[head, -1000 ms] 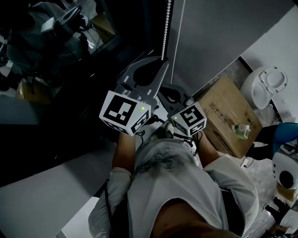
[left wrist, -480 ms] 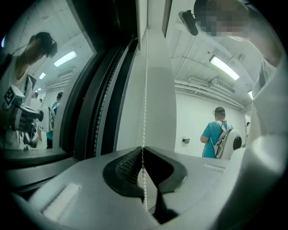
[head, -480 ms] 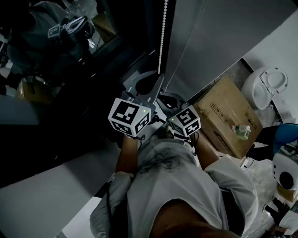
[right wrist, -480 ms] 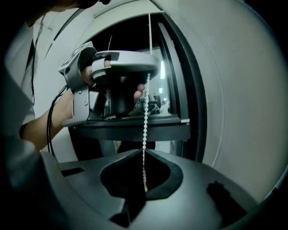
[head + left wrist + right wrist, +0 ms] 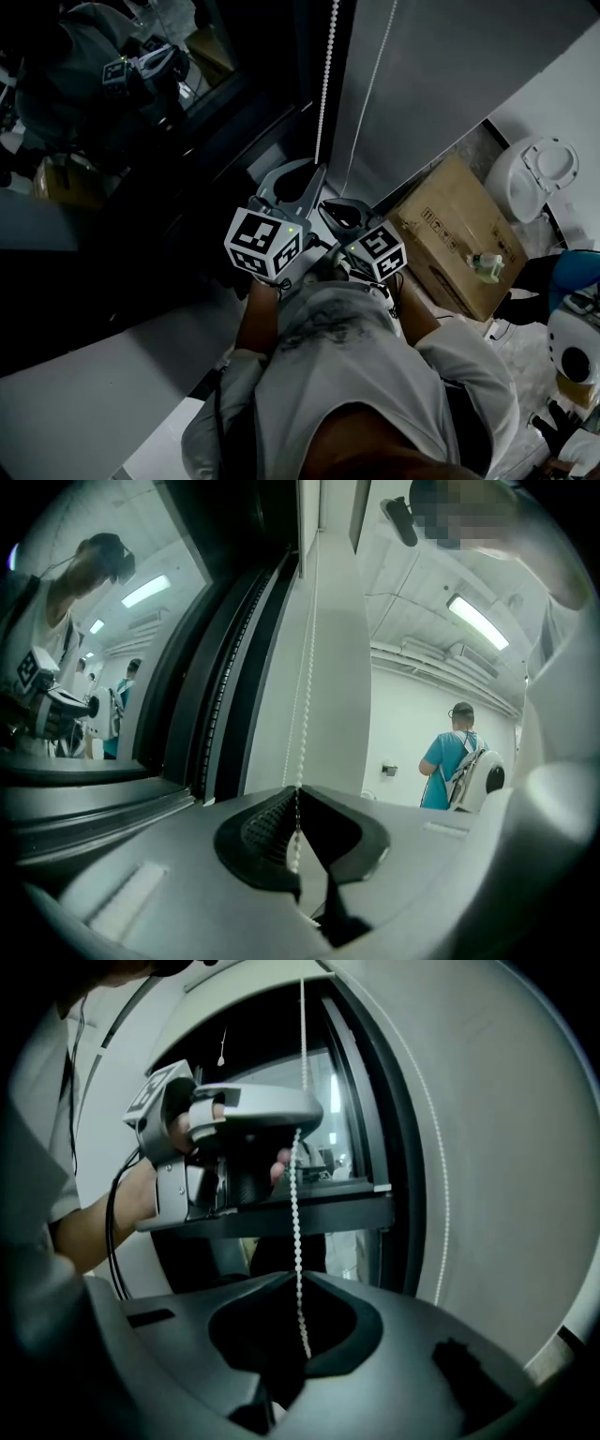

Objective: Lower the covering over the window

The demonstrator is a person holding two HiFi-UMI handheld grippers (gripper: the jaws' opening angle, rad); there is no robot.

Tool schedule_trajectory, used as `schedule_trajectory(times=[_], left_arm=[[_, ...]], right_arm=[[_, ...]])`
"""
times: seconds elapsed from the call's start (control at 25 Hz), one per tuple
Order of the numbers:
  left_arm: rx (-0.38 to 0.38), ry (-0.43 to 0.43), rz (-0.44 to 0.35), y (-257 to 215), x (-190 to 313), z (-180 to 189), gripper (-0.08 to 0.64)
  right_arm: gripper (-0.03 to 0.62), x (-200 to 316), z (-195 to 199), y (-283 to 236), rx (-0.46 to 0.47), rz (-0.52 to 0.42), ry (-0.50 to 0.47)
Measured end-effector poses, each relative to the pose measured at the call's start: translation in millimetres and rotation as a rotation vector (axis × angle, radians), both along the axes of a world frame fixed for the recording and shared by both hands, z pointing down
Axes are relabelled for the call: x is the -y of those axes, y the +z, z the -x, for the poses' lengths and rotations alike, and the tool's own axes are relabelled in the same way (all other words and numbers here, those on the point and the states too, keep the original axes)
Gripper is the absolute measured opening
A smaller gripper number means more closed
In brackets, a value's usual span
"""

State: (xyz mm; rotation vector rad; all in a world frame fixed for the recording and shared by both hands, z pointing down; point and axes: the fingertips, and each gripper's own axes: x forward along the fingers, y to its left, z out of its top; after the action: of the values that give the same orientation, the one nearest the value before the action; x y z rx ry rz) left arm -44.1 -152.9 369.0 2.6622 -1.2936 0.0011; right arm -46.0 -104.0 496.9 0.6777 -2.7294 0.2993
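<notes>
Dark window glass (image 5: 141,141) fills the left, and the grey roller blind (image 5: 450,66) hangs just right of its frame, at the far right. Between them drops the bead chain (image 5: 325,84), which looks like the blind's control. The left hand-held gripper (image 5: 314,172) is clamped narrow on that chain. The right hand-held gripper (image 5: 336,208) pinches the same strand just below and nearer, probably so both can haul it down together.

Left tool (image 5: 298,791) clamped shut; right tool (image 5: 300,1277) shut too, just below.
</notes>
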Motion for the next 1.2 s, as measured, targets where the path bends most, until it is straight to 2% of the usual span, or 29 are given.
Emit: schedule_trajectory(times=[0.12, 0.24, 0.32, 0.56, 1.04, 1.08, 1.12, 1.16, 1.2], left_arm=[[0.000, -0.002, -0.002, -0.7, -1.5, 1.3, 0.018], [-0.003, -0.003, -0.005, -1.0, -3.0, 1.0, 0.018], [0.000, -0.001, -0.007, -1.2, -4.2, -0.6, 0.018], [0.010, 0.019, -0.016, -1.2, -9.7, -9.2, 0.018], [0.026, 0.048, -0.026, -3.2, -20.3, -27.8, 0.018], [0.026, 0.050, -0.026, -3.4, -21.0, -28.9, 0.018], [0.026, 0.051, -0.026, -3.4, -21.5, -29.6, 0.018], [0.026, 0.051, -0.026, -3.3, -21.8, -29.9, 0.018], [0.026, 0.051, -0.026, -3.2, -22.0, -30.0, 0.018]], right_arm=[[0.029, -0.4, -11.3, -27.5, 0.063, -0.020, -0.001], [0.094, 1.9, -20.1, -83.1, 0.182, -0.074, -0.001], [0.100, 2.7, -25.3, -121.9, 0.255, -0.114, -0.002], [0.101, 16.2, -32.4, -210.1, 0.378, -0.259, -0.004], [0.100, 32.1, -18.1, -274.2, 0.466, -0.369, -0.050], [0.094, 32.9, -18.5, -276.9, 0.466, -0.378, -0.044], [0.048, 33.4, -18.8, -278.6, 0.462, -0.386, -0.038], [0.029, 33.3, -18.8, -279.3, 0.457, -0.393, -0.036], [0.026, 33.0, -18.6, -279.3, 0.453, -0.396, -0.036]])
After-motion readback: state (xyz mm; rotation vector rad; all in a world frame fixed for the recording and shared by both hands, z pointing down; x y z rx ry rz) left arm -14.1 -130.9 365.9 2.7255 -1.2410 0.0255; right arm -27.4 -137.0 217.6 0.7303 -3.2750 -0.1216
